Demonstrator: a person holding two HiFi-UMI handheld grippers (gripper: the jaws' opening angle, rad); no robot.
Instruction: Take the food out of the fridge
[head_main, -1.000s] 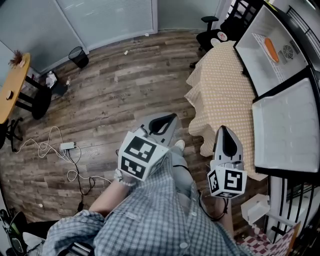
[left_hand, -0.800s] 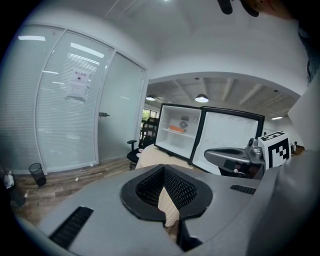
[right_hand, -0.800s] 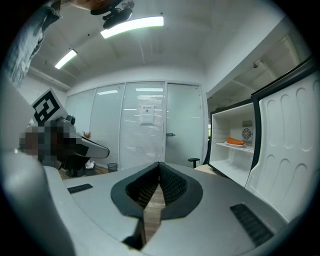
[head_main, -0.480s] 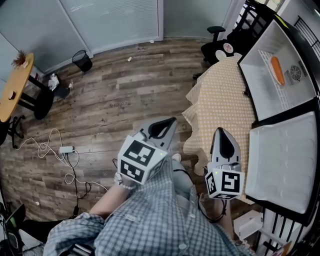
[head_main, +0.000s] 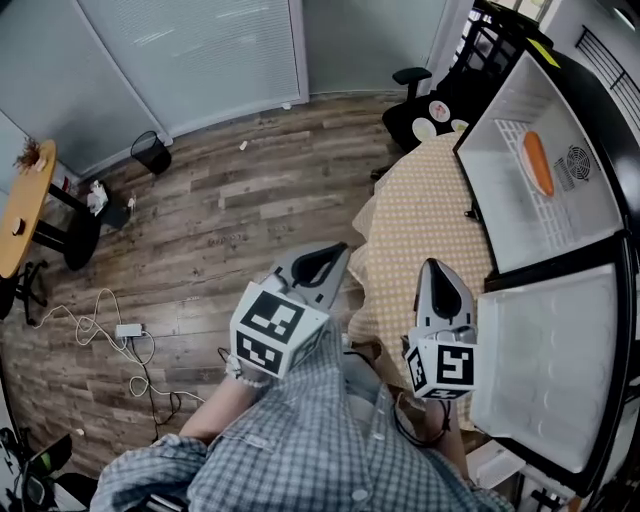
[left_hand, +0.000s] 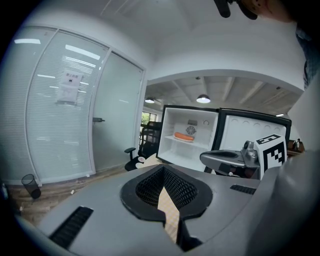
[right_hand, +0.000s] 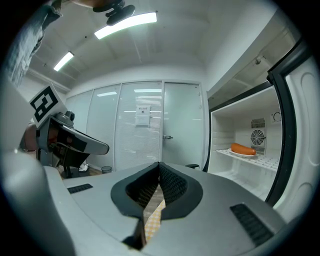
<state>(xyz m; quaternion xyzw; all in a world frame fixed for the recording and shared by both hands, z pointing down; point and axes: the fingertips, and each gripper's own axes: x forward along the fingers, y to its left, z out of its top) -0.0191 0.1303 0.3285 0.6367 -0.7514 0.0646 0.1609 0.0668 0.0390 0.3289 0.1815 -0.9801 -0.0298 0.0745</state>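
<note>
Two grippers are showing low in the head view. The left gripper (head_main: 336, 247) and right gripper (head_main: 431, 264) are pointing up-frame, jaws pressed together and carrying nothing. The food (head_main: 538, 163), an orange oblong, is lying on the shelf (head_main: 515, 197) of the open fridge (head_main: 482, 195) at upper right, long axis running up-frame. The right gripper is sitting nearer.

Left gripper view: the food (left_hand: 183, 136) is lying right of centre, well beyond the closed jaws.

Right gripper view: the food (right_hand: 243, 148) is lying at mid-right, lengthwise across the frame, well apart from the closed jaws.
</note>
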